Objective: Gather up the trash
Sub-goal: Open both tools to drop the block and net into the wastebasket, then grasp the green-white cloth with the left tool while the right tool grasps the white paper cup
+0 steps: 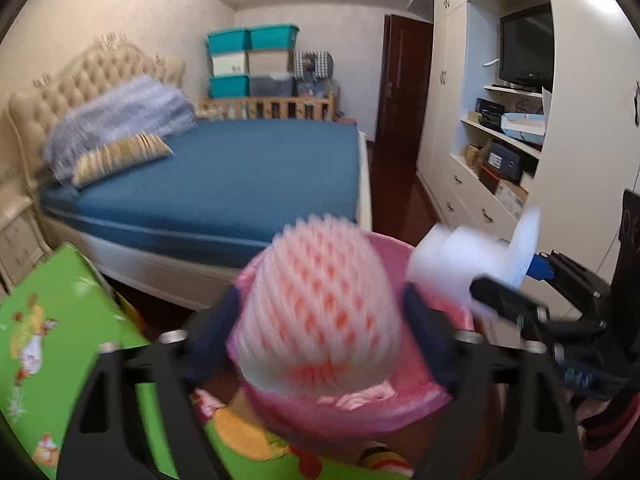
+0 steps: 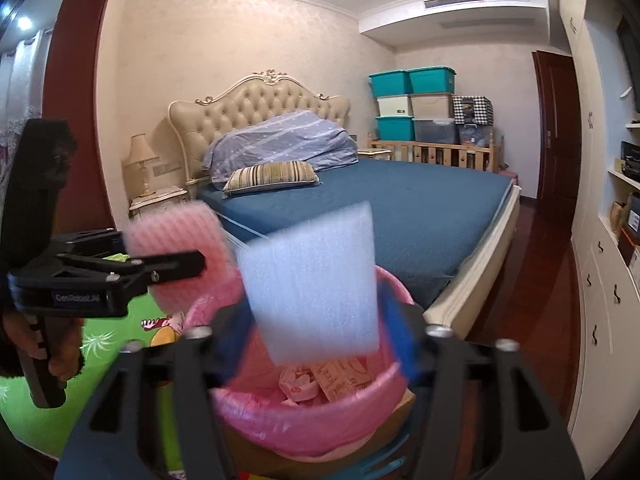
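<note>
A pink-and-white foam fruit net [image 1: 320, 312] sits blurred between the spread fingers of my left gripper [image 1: 320, 300], with a small gap on each side, right above a bin lined with a pink bag [image 1: 404, 400]. A white foam sheet [image 2: 312, 280] hangs tilted between the fingers of my right gripper [image 2: 316, 308], over the same pink-lined bin [image 2: 280, 412]; the right pad stands clear of it. Both grippers are open. Crumpled paper scraps [image 2: 332, 376] lie in the bin. The left gripper [image 2: 160, 256] shows from the side with the net [image 2: 176, 236].
A bed with a blue sheet [image 2: 420, 208] stands just behind the bin. A green cartoon play mat [image 1: 52, 320] covers the floor at left. White wardrobe and shelves [image 1: 500, 152] line the right side beyond a strip of dark wood floor [image 2: 560, 320]. A hand [image 2: 60, 344] holds the left gripper's handle.
</note>
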A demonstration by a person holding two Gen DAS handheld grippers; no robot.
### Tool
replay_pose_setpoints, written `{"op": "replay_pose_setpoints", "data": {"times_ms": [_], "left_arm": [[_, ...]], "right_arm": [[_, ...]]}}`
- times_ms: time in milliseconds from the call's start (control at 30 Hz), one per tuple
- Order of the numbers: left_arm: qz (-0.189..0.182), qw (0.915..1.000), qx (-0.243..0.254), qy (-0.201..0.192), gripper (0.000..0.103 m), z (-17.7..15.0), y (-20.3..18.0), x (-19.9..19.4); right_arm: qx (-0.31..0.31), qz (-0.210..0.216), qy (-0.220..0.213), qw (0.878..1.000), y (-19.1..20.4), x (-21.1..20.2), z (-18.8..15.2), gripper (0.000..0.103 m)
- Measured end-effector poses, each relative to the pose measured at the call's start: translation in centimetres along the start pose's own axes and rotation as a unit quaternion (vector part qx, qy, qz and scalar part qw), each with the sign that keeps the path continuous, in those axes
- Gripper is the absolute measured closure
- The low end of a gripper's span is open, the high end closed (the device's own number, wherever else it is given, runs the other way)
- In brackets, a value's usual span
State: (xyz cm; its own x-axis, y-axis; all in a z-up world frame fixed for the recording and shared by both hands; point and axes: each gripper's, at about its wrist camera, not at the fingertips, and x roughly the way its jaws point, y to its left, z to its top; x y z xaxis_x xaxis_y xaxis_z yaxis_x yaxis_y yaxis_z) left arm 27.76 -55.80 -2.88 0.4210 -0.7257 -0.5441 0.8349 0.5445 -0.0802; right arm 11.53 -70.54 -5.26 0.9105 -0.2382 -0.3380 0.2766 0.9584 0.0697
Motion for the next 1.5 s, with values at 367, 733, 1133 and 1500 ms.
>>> {"op": "replay_pose_setpoints", "data": {"times_ms": [367, 733, 1133, 1500], "left_arm": [[0.095, 0.9952, -0.004, -0.022, 0.009, -3.0, 4.3, -6.7], [0.186, 0.9822, -0.006, -0.023, 0.009, -11.7, 7.8, -20.2], [0.347, 0.9339, -0.054, -0.066, 0.008, -21.9, 14.9, -36.6], [0.397, 0.9049, -0.153, -0.026, 0.021, -27.8, 22.5, -41.2]], "right_arm": [[0.017, 0.007, -0.026, 0.999, 1.8, -5.9, -1.6, 0.019], [0.006, 0.075, -0.011, 0.997, 12.4, -7.6, -2.5, 0.019], [-0.051, 0.179, 0.033, 0.982, 29.1, -6.2, -3.6, 0.019], [-0.119, 0.242, 0.056, 0.961, 39.5, -6.6, -5.2, 0.019]]}}
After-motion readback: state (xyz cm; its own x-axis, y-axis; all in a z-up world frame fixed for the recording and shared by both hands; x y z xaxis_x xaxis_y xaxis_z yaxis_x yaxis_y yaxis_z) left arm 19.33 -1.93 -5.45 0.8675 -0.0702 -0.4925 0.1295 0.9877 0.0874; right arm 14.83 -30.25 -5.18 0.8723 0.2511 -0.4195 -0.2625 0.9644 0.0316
